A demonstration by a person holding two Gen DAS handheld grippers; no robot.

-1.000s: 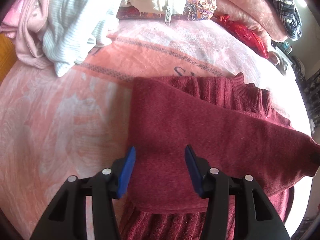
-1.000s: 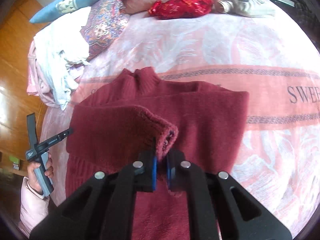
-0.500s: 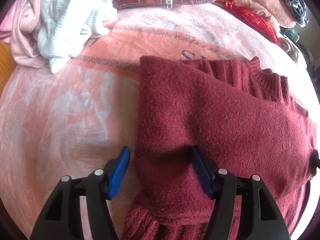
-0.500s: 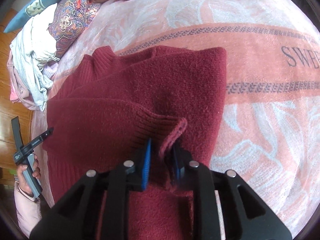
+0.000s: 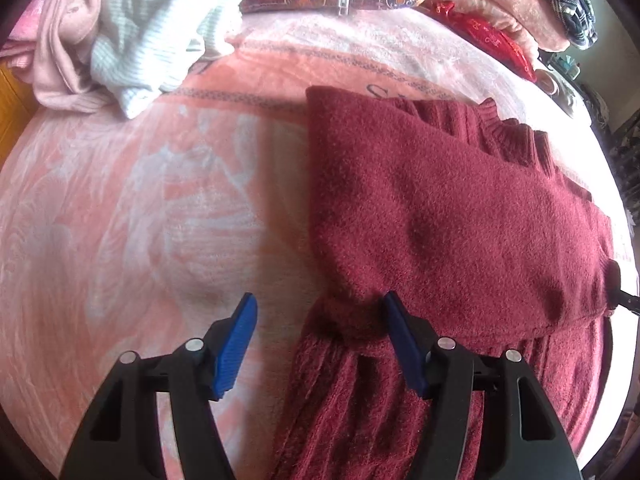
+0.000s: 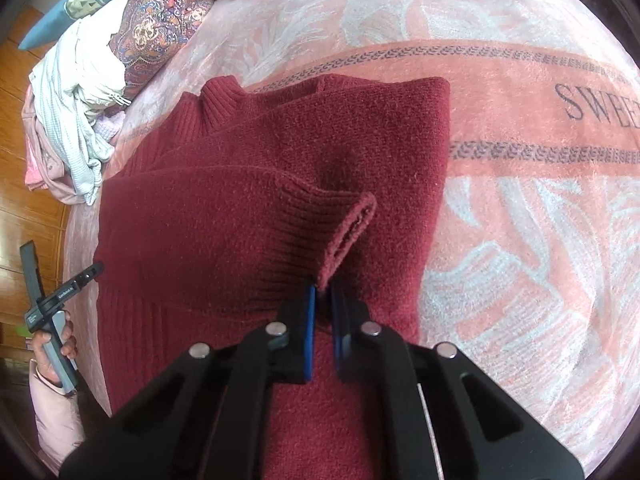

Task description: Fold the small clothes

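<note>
A dark red knit sweater [image 5: 448, 216] lies on the pink blanket, one sleeve folded across its body. In the right wrist view the sweater [image 6: 248, 216] fills the middle. My right gripper [image 6: 323, 292] is shut on the ribbed sleeve cuff [image 6: 348, 232] and holds it over the sweater's body. My left gripper [image 5: 320, 320] is open and empty, low over the sweater's left edge where the sleeve meets the ribbed hem [image 5: 360, 400]. The left gripper also shows at the left edge of the right wrist view, held in a hand [image 6: 56, 344].
The pink patterned blanket [image 5: 140, 220] covers the bed. A heap of white and pink clothes [image 5: 120, 28] lies at the back left. A patterned pillow [image 6: 156, 28], a red pouch [image 5: 488, 36] and folded pink bedding sit at the back. Wooden floor [image 6: 24, 152] is past the bed edge.
My left gripper has opened wider and drawn back left toward the sweater's hem edge. My right gripper has carried the cuff further across the sweater's body and closed tighter on it.
</note>
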